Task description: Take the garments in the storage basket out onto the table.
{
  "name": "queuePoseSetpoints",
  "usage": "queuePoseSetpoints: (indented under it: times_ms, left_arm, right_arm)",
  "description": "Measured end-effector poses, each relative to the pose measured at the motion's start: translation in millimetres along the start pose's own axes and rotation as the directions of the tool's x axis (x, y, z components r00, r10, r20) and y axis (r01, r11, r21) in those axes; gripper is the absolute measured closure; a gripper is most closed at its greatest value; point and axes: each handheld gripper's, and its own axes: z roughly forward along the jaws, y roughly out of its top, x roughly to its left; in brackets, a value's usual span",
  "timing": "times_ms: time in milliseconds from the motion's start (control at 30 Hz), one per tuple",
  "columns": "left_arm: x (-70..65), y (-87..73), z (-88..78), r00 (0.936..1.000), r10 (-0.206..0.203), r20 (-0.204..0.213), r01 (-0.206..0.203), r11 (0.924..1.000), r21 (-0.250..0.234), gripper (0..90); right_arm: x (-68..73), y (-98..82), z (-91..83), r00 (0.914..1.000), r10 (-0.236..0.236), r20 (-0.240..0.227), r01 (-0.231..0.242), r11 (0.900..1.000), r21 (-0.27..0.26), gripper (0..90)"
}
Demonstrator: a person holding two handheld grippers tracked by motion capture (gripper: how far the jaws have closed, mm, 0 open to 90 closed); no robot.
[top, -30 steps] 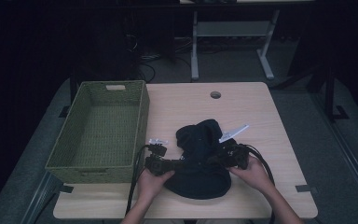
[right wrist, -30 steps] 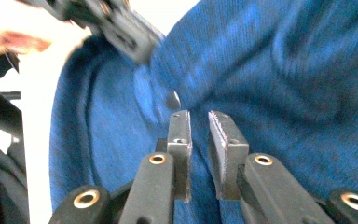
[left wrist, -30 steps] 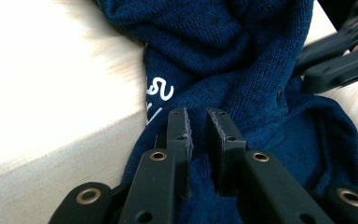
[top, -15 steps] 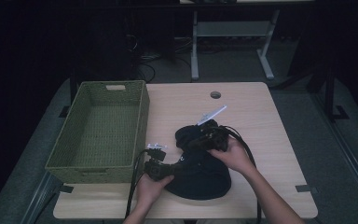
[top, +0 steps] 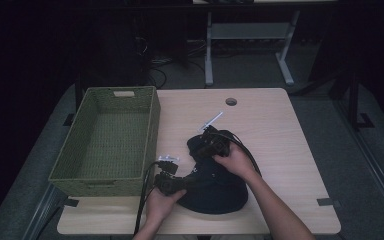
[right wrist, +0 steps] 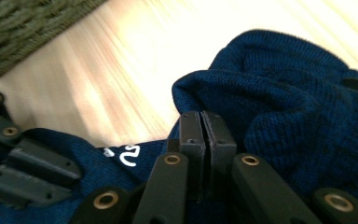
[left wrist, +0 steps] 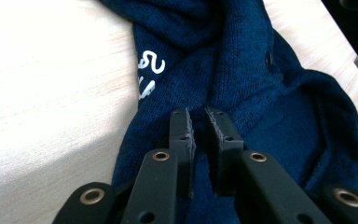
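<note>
A: What is occupying the frame's centre?
B: The right gripper (right wrist: 201, 122), jaws having just been closing, is pinching a fold of dark blue knit garment (right wrist: 298, 102).
A: And the upper left?
B: A green woven basket (right wrist: 23, 28) is sitting on the pale wooden table (right wrist: 121, 70); the left gripper (right wrist: 23, 170) is lying lower left.

We see a dim lab or office: a bare desk (top: 280, 130), cables on grey carpet (top: 170, 65)
</note>
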Motion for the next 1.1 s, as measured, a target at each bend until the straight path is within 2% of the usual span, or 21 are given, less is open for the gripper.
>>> queuePoseSetpoints:
  times_ms: [100,233,333,533,700,867,933,1100]
  left_arm:
    - [-0.6,-0.5,0.1,1.0,0.005,-0.004,-0.005,1.0,0.001,81.4]
    - [-0.9,-1.1,0.3,0.9998,0.014,-0.012,-0.014,0.9999,0.003,82.5]
    - [-1.0,-1.4,0.3,0.9999,0.011,-0.012,-0.011,0.9999,0.001,82.5]
    - [-0.7,-2.7,0.0,0.9999,0.007,-0.008,-0.007,1.0,-0.005,82.3]
    - [0.7,-2.3,-4.2,0.9999,-0.014,0.007,0.014,0.9996,-0.024,79.3]
    - [-2.0,-3.0,-10.7,0.9999,0.002,-0.014,-0.002,0.9985,-0.055,79.2]
    - [0.2,-3.6,-11.4,0.9996,-0.008,-0.027,0.006,0.9979,-0.065,81.3]
    - [3.0,-5.6,-10.2,0.9991,-0.002,-0.042,0.0,0.9991,-0.042,84.6]
  right_arm:
    - [-0.8,1.0,6.7,0.9999,0.0,0.011,-0.001,1.0,0.024,89.1]
    - [-2.5,2.7,12.1,0.9995,0.007,0.029,-0.008,1.0,0.03,89.7]
    - [-2.1,4.5,15.2,0.9985,0.008,0.054,-0.01,1.0,0.025,89.8]
    - [-6.6,8.2,20.5,0.9968,0.035,0.072,-0.034,0.999,-0.002,89.8]
    - [-11.1,9.2,22.6,0.9962,0.059,0.064,-0.058,0.998,-0.028,89.8]
    - [-11.4,9.2,17.3,0.9964,0.072,0.045,-0.07,0.996,-0.047,89.4]
    - [-9.1,10.3,13.3,0.9971,0.063,0.041,-0.061,0.997,-0.057,88.4]
    - [-3.7,14.6,12.8,0.9987,0.043,0.027,-0.042,0.999,-0.034,88.8]
